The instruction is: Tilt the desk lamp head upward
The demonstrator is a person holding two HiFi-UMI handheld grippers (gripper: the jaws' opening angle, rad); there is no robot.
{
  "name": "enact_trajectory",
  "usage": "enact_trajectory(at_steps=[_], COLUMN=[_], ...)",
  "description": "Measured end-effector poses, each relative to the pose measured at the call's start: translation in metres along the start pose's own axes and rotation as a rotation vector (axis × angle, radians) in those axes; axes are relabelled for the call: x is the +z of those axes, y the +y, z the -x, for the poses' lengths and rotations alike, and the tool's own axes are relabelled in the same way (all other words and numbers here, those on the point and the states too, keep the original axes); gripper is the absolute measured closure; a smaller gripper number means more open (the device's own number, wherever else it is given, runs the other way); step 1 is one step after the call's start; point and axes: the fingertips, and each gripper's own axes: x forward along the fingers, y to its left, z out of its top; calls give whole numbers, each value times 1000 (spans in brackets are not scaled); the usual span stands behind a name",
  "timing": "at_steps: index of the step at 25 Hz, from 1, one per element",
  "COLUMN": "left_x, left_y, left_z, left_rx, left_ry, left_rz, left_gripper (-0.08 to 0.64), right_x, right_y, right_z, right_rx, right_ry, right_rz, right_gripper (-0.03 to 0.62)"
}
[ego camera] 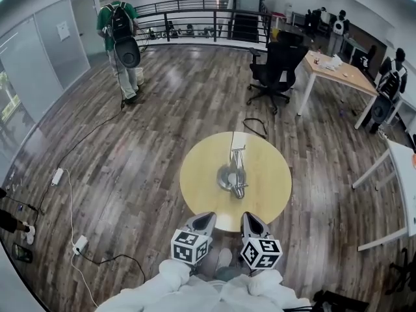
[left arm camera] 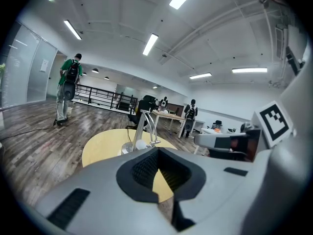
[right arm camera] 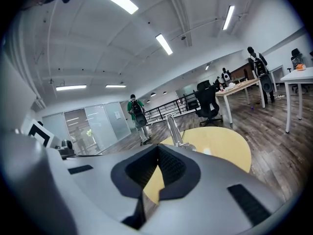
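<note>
1. Your left gripper [ego camera: 206,218] and right gripper [ego camera: 250,217] sit side by side at the near edge of the round worktop [ego camera: 198,187]. Both sets of jaws are clenched on nothing. Judgement: this is an approach posture, with no contact yet.
2. The desk lamp [ego camera: 234,173] stands near the worktop's centre, well apart from both grippers. It is metal and folded low. Its head cannot be told apart from its base here.
3. Judgement: the jaws must release before either gripper can take the head.
4. Worktop: pale yellow, carrying only the lamp.
5. Room: dark plank floor [ego camera: 143,148]; black office chair [ego camera: 276,67] beyond; railing [ego camera: 195,18] at the back; a person with a backpack [ego camera: 120,38] far left; cables [ego camera: 71,207] on the floor at left.
</note>
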Motion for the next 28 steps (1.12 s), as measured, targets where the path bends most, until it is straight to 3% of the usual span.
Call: enact_trajectory(at_steps=[9,14,23,28], left_x=[61,76,56,36], left_y=[43,59,97,127], left_z=[-86,-119,-161,-190], left_rx=[40,51,37,0], left_ry=[-29,-29,64,133], left_rz=[1,3,-14,-113], left_gripper=[561,561,561,561], right_x=[59,71,51,11], right_y=[-38,-62,-102,-113], right_z=[-91,-120,-136,-130], right_rx=[47,40,-74,-135], right_ry=[-5,1,27,68], right_rz=[35,37,-23,-21], right_gripper=[580,580,580,580])
